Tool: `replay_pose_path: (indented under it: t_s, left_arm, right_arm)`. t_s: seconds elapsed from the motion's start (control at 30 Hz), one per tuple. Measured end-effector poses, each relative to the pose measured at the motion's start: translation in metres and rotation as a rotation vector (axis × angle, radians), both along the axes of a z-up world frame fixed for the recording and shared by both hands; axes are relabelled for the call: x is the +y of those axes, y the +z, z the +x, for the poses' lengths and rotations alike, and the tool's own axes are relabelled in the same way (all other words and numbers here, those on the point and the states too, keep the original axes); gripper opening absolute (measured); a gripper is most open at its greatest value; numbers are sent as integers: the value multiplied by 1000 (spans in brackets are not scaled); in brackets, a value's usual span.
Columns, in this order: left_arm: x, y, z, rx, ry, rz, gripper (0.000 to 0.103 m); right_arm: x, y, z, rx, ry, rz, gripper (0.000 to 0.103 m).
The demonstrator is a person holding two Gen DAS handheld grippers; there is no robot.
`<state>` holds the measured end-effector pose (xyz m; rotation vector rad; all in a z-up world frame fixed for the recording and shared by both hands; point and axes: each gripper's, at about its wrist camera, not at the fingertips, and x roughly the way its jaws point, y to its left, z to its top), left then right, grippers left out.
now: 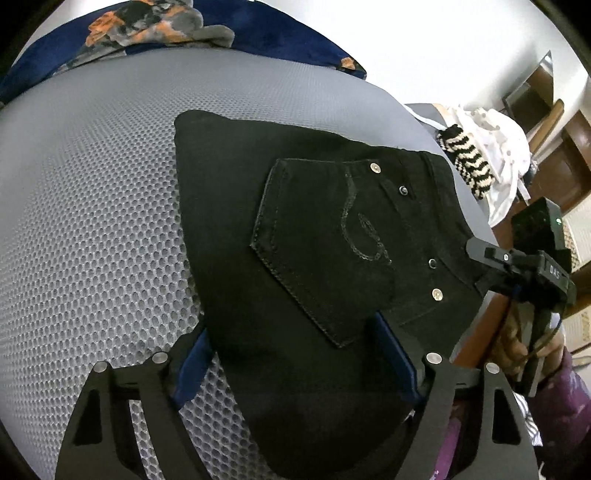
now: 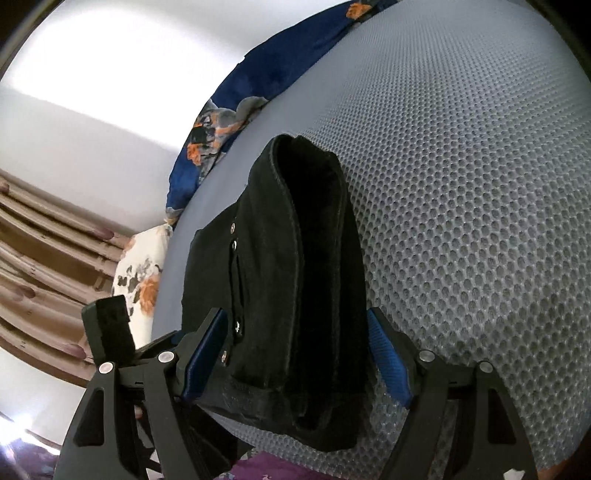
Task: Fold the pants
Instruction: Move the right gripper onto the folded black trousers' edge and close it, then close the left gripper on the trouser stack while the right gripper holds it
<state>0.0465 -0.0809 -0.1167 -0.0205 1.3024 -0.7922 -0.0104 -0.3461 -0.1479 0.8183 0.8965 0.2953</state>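
Observation:
The black pants (image 1: 314,236) lie folded into a compact stack on the grey mesh bed surface (image 1: 92,221), back pocket and rivets facing up. My left gripper (image 1: 295,362) is open, its blue pads either side of the stack's near end. In the right wrist view the pants (image 2: 280,280) show as a thick folded bundle seen from the waistband side. My right gripper (image 2: 295,354) is open, with its pads straddling the bundle's near edge. The right gripper also shows in the left wrist view (image 1: 517,258), at the stack's right edge.
A navy floral blanket (image 1: 147,26) lies along the far side of the bed. A white garment and a striped item (image 1: 476,162) sit beyond the right edge. A floral pillow (image 2: 140,273) and curtains (image 2: 44,229) are past the bed's edge in the right wrist view.

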Motion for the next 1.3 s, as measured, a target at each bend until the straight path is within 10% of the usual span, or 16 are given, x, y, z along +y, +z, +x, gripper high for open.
replay_pose_path:
  t_s: [0.3,0.43,0.63,0.8,1.3]
  left_arm:
    - [9,0,16,58,-12,-42,81]
    - [0,-1,25,53,-18,-22,81]
    - [-18,-2,23,-22,-47,26,80]
    - [-19,6,14,-137,-23,66,44]
    - [11,41,8,-234,58,83,25]
  right_arm:
    - [6,1,15,19,118,-34,75]
    - [6,0,24,37,158,-62,46]
    - [18,5,29,47,196,-148,34]
    - [22,11,24,15,175,-118,29]
    - [49,23,12,-61,147,-32,27]
